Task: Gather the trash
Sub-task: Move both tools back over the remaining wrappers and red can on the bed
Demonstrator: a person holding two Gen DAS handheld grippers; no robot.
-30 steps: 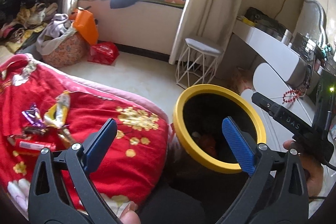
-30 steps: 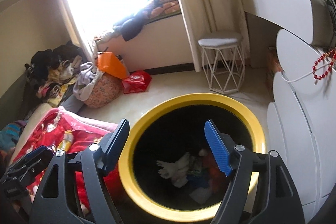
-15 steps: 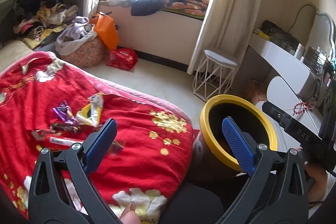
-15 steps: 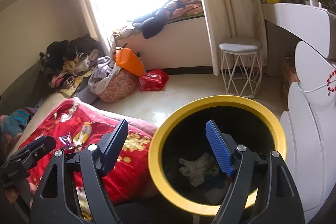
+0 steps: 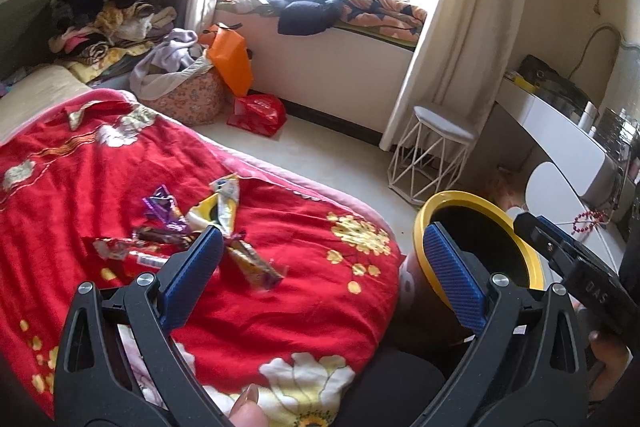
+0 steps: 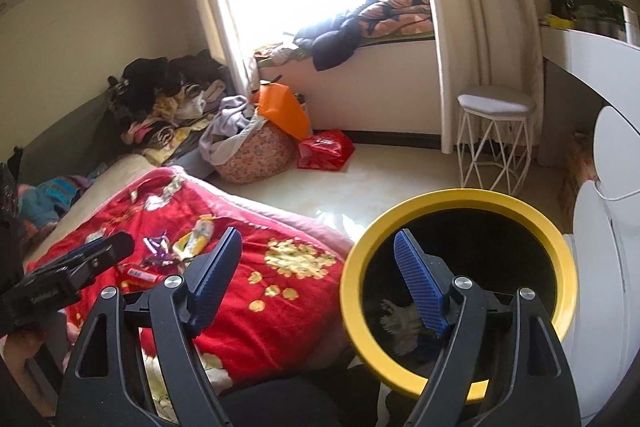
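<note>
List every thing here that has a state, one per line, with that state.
Left tool: open, empty, above the red flowered blanket.
Right tool: open, empty, at the bin's near rim.
Yellow-rimmed black bin: upright, lidless, trash at the bottom.
Shiny snack wrappers: scattered on the blanket, not yet collected.
White wire-legged stool: upright, seat bare.
Red plastic bag: slumped on the floor.

The only lettering that can be made out is "DAS" in pale capitals (seen upside down) on the black body of the right gripper (image 5: 592,289) in the left wrist view, while print on the left gripper (image 6: 44,297) and on the wrappers (image 5: 192,227) is too blurred to read.
</note>
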